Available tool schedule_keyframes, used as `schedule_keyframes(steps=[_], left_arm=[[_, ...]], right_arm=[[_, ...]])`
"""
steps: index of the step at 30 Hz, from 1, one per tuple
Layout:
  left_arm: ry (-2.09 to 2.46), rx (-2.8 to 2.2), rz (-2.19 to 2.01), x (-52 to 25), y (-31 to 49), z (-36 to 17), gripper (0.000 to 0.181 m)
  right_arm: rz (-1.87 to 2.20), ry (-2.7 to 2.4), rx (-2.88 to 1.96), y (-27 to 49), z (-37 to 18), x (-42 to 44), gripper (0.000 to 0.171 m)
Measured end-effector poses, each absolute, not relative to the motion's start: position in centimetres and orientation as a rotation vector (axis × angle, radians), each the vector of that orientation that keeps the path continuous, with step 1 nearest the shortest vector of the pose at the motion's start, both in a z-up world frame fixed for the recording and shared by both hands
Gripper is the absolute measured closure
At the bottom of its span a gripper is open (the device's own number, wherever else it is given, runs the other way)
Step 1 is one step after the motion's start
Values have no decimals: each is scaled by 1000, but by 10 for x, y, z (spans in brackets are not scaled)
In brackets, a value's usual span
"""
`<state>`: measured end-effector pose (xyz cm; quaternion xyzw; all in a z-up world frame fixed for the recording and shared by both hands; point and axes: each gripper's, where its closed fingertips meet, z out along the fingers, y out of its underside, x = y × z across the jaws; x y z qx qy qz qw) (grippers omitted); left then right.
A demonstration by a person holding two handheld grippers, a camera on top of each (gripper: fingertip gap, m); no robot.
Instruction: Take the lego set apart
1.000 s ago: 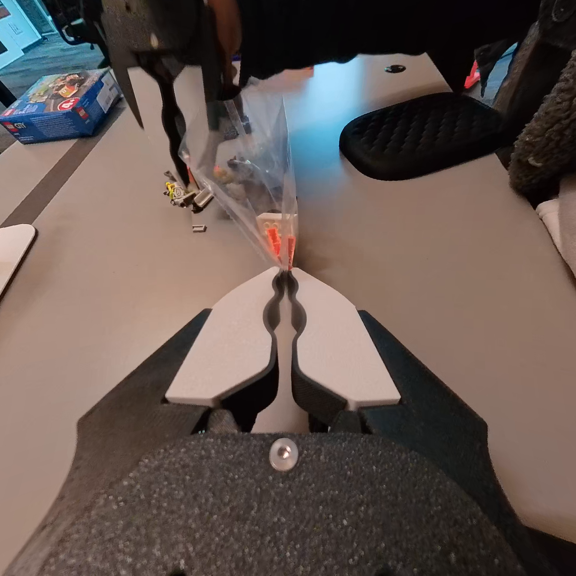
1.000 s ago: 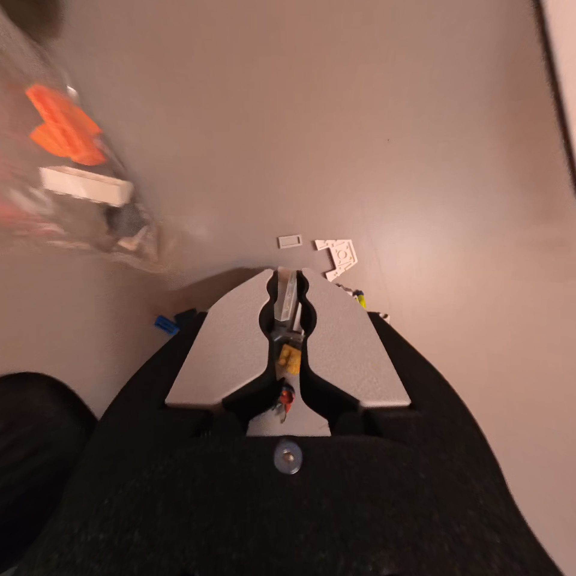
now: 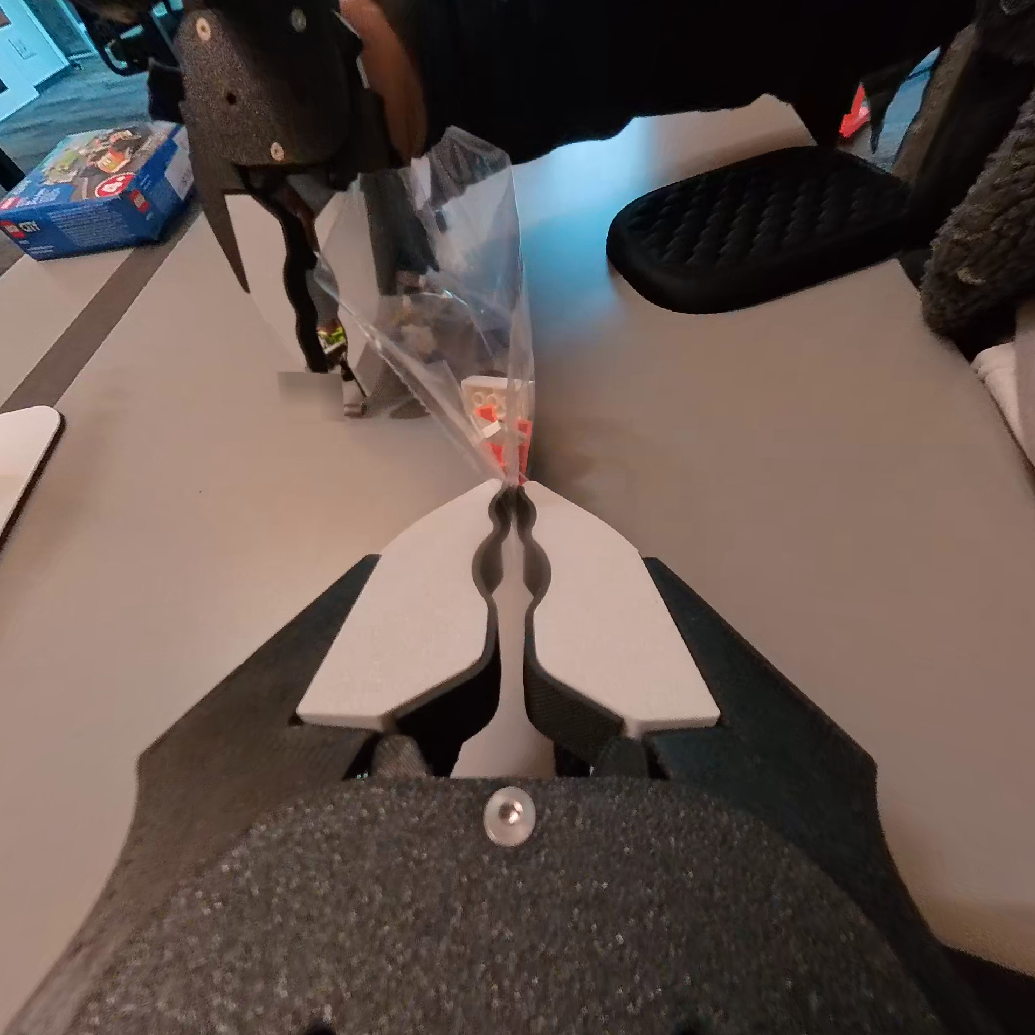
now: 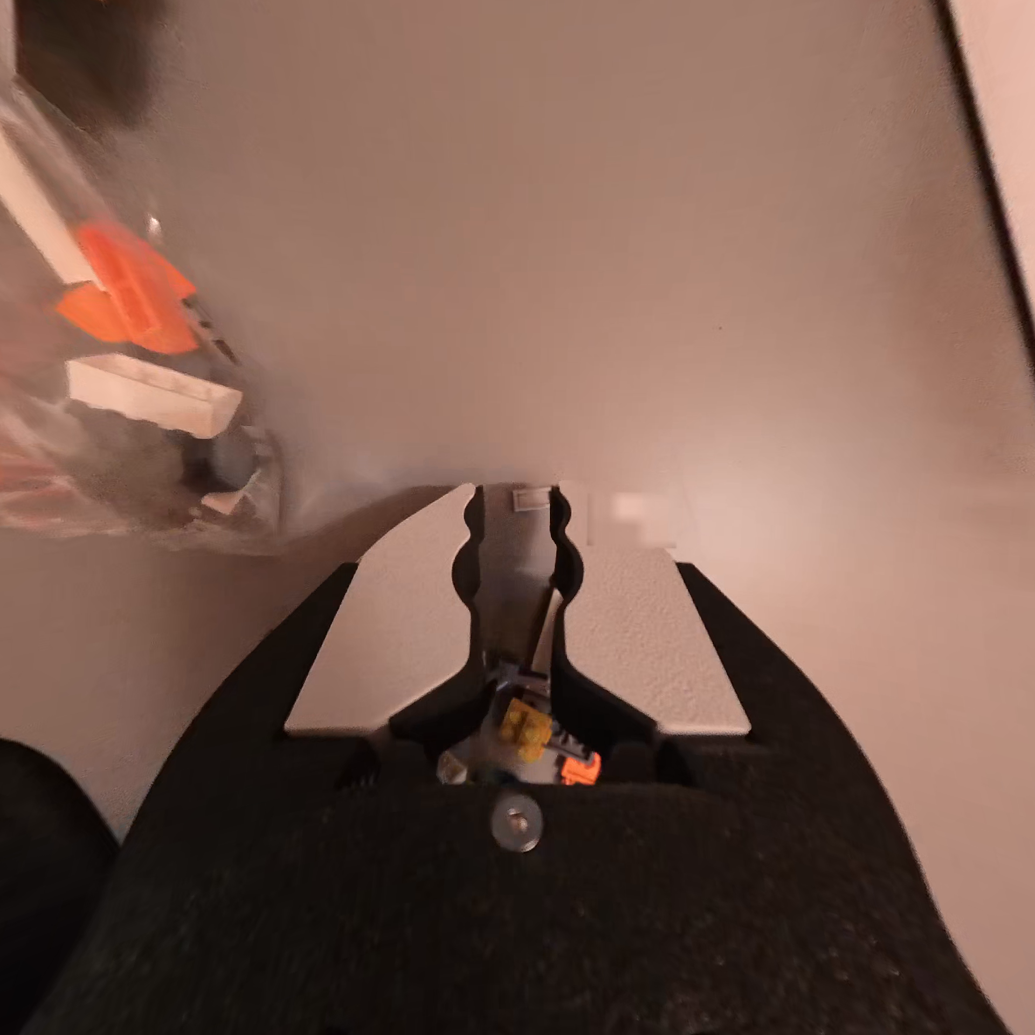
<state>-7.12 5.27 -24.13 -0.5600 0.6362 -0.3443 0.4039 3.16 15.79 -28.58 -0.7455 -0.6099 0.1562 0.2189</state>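
Left gripper (image 3: 511, 488): fingers closed on a pinched corner of a clear plastic bag (image 3: 448, 313), which rises taut from the tips and carries loose white and orange lego pieces (image 3: 495, 414) in its lower end, just above the desk (image 3: 756, 532). Right gripper (image 4: 512, 493): fingers parted, nothing between the tips; it hangs over a small pale plate piece (image 4: 531, 498) lying on the desk, with a small cluster of yellow, grey and orange pieces (image 4: 526, 728) visible low between the finger roots. From the left wrist view it stands beside the bag's upper part, near the remaining lego assembly (image 3: 333, 341); whether it touches the bag cannot be told. Risk, judged: the thin film could slip from the left pinch or tip over, spilling sorted pieces; a hasty close by the right fingers could flick the flat plate away. Surroundings: blue set box (image 3: 95, 196) well apart at far left; black padded rest (image 3: 750, 229) far right; a pale board edge (image 3: 25, 448) left. Open desk lies on both sides of the bag.
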Motion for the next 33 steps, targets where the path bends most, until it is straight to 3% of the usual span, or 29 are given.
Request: schedule_keyframes(steps=[15, 24, 33], left_arm=[[1608, -1422, -891, -72, 51, -241, 180], [1609, -1420, -888, -72, 51, -241, 180], [1613, -1416, -877, -72, 51, -241, 180]], right_arm=[[499, -1739, -2087, 159, -296, 35, 156], [950, -1633, -1603, 98, -148, -13, 156], [903, -1783, -1583, 73, -160, -27, 148]])
